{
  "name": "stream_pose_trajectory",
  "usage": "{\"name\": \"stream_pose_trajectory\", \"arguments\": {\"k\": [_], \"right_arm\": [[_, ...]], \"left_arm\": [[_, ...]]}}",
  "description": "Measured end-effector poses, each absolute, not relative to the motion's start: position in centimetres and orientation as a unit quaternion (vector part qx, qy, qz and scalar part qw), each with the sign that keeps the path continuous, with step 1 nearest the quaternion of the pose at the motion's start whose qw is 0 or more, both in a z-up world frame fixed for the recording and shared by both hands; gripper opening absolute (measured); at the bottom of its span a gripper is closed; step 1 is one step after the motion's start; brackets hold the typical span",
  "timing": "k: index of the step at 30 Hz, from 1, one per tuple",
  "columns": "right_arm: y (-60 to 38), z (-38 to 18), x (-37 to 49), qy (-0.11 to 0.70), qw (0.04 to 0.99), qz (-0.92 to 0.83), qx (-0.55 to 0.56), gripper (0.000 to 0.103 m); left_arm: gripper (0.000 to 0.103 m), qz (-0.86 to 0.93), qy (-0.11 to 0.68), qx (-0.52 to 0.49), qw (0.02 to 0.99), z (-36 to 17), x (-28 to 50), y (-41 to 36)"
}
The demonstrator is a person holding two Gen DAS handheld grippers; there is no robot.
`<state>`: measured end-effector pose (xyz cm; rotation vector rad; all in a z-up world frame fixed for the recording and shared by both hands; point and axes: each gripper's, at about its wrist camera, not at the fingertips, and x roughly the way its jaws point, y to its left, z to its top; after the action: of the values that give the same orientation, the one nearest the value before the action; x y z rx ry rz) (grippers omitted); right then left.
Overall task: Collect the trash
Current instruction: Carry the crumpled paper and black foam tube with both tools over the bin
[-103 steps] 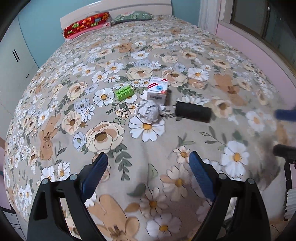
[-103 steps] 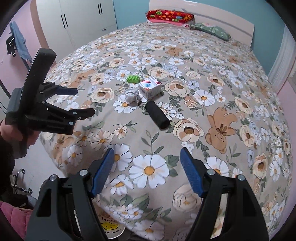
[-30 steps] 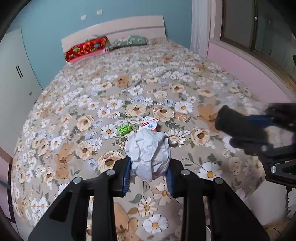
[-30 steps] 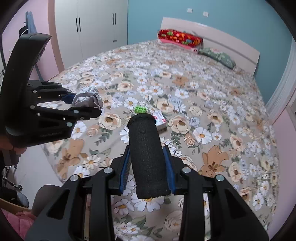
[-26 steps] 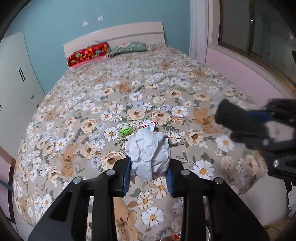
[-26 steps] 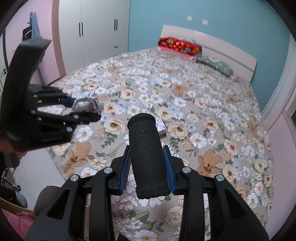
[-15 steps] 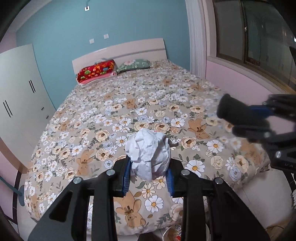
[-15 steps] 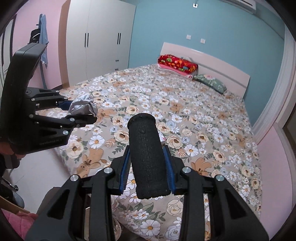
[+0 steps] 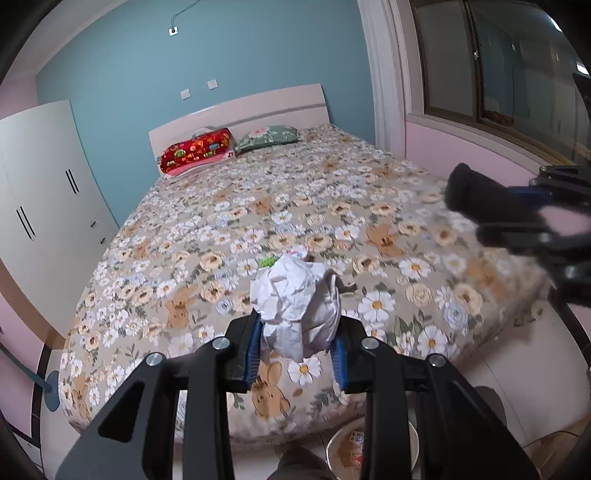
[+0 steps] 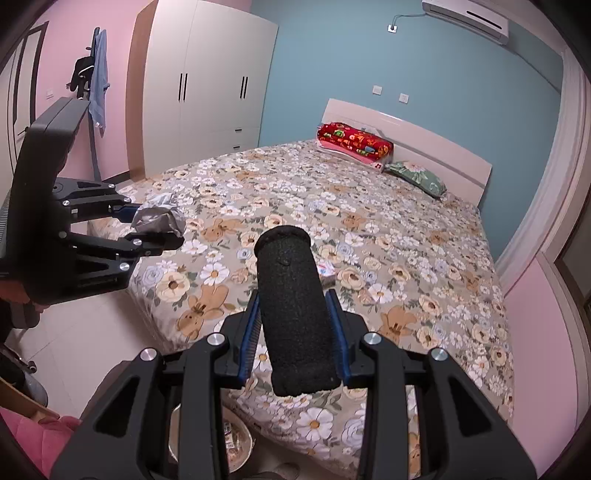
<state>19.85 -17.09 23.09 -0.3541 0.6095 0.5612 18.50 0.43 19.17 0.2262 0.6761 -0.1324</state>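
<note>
Since a second ago both grippers have drawn back and risen from the bed (image 9: 369,206): the flowered cover, which then filled each view, now shows whole, with floor beyond its foot edge.

The left gripper (image 9: 297,349) is clamped on a crumpled white paper ball (image 9: 295,310), its blue pads pressing both sides, held in the air past the foot edge. The right gripper (image 10: 293,332) is clamped on a black foam cylinder (image 10: 295,314) that stands up between its pads, also off the bed.

The left wrist view alone shows the window (image 9: 498,74) along the bed's right edge, and a scrap of the green block (image 9: 266,262) and the small red-and-white box (image 9: 298,253) peeping over the paper ball, lying on the cover toward the foot edge. It sees the right gripper (image 9: 532,206) from the side with the cylinder (image 9: 480,199) sticking out.

The right wrist view alone shows the air conditioner (image 10: 465,16), clothes hanging on a stand (image 10: 96,66), and the left gripper (image 10: 155,223) from the side with the paper ball (image 10: 157,218); the box (image 10: 327,275) shows just beside the cylinder.

Both views show the wardrobe (image 10: 207,88), the red pillow (image 9: 195,149) and green pillow (image 9: 267,134) at the head edge, and a round bin (image 9: 340,446) with scraps in it on the floor below the foot edge.
</note>
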Motion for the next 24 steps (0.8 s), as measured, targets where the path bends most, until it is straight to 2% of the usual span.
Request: {"name": "stream_pose_trajectory", "arguments": {"k": [12, 24], "right_arm": [[-17.6, 17.7, 18.7, 0.341, 0.885, 0.277, -0.156, 0.036], [-17.1, 9.0, 19.0, 0.409, 0.854, 0.287, -0.144, 0.036]], "left_arm": [[0.034, -0.076, 0.370, 0.106, 0.920, 13.4, 16.8, 0.1], [0.034, -0.080, 0.439, 0.096, 0.890, 4.9, 17.0, 0.1]]}}
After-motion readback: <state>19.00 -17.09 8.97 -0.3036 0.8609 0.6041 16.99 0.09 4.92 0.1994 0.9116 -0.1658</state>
